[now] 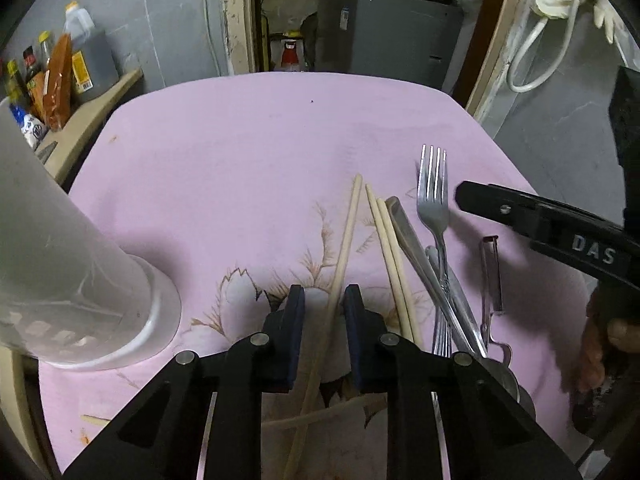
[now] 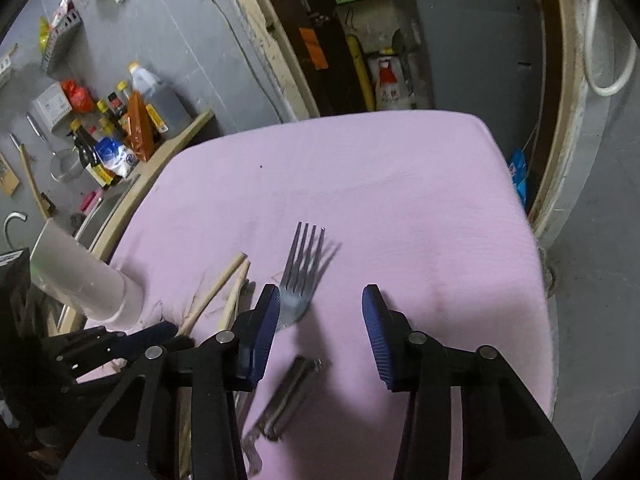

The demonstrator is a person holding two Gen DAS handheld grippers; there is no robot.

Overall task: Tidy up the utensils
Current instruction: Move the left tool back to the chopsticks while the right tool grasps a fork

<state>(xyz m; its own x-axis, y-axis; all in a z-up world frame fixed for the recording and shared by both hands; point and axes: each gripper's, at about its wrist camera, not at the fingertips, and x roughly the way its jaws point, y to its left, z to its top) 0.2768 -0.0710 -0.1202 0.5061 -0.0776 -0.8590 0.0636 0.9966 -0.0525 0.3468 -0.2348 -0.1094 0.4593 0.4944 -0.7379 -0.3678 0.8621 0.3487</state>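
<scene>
On the pink tablecloth point(image 1: 260, 140) lie several utensils: one loose chopstick point(image 1: 344, 248), a pair of chopsticks point(image 1: 390, 248), a spoon handle point(image 1: 412, 240), a steel fork point(image 1: 434, 196) and a metal peeler point(image 1: 492, 276). My left gripper point(image 1: 324, 300) straddles the loose chopstick. A gap shows on the chopstick's left side, so the pads do not clamp it. My right gripper point(image 2: 321, 294) stands open above the peeler point(image 2: 292, 392), with the fork point(image 2: 302, 276) just past its left fingertip. A tall white utensil holder point(image 1: 60, 260) stands at the left.
A side shelf with sauce bottles point(image 2: 116, 136) runs along the table's left edge. The cloth's far and right edges drop to a grey floor point(image 2: 600, 280). A grey cabinet point(image 1: 384, 36) stands behind. A person's hand point(image 1: 612, 340) holds the right gripper's handle.
</scene>
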